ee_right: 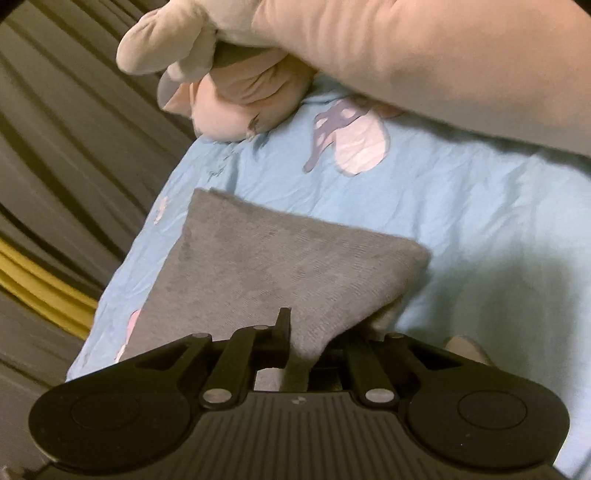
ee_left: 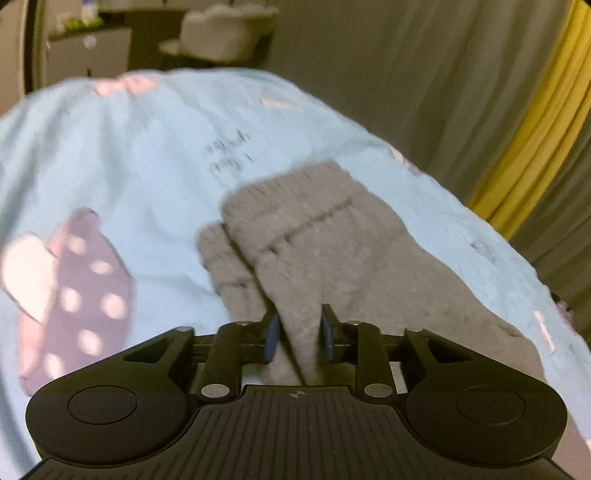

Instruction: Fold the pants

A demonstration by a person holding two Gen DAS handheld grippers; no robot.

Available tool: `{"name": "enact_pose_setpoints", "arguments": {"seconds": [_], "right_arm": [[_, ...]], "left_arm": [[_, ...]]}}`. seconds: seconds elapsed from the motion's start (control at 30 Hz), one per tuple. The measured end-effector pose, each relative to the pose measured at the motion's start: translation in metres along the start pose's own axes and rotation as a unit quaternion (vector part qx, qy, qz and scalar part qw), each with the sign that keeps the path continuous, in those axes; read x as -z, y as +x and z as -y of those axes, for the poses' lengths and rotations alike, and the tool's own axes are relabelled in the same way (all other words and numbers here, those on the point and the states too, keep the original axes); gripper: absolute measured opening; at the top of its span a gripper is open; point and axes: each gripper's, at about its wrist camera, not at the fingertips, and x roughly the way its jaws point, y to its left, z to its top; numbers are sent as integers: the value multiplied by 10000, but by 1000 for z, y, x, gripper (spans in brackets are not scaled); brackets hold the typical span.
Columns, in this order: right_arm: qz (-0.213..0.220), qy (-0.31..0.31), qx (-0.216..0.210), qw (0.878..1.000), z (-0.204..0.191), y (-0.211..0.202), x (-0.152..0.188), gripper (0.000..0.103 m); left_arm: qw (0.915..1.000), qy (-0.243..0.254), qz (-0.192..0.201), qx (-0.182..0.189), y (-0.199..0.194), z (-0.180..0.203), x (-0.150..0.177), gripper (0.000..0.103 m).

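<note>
Grey knit pants (ee_left: 295,236) lie on a light blue bedsheet (ee_left: 129,155). In the left wrist view the ribbed leg cuffs point away from me. My left gripper (ee_left: 298,328) is shut on a pinched fold of the grey fabric. In the right wrist view the pants (ee_right: 258,266) show as a flat grey panel with a far corner. My right gripper (ee_right: 306,332) is shut on the near edge of that panel; cloth hides its right finger.
The sheet (ee_right: 461,206) has pink and purple cartoon prints. A pink plush toy (ee_right: 240,103) and a large beige pillow (ee_right: 424,55) lie at the bed's far end. Grey curtains with a yellow stripe (ee_left: 524,129) hang beside the bed. A desk and chair (ee_left: 221,29) stand beyond.
</note>
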Motion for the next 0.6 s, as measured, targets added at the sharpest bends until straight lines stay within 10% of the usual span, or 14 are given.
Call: {"name": "enact_pose_setpoints", "arguments": {"seconds": [0.13,0.23,0.3,0.47,0.6], "right_arm": [[108,-110,253,9996,-2,-9,-2,22],[474,-327,701,9959,-12,-23,2,49],[690,-306,686,9948,-17,-34,6,53],[661,-468,-269,9964,-39,-50,19,56],[-22,-1002,-1049,9894,-56,-33,30,47]], "left_arm": [[9995,213,114,-208,-14,-4,-3,40],[9963,253,494,-655,-31,1,-5,44],[9959,238,620,-613,-40,4,-6,65],[9987,241,440,-70,-40,31,-4,90],[9994,332,107,43,-21,63,15,91]]}}
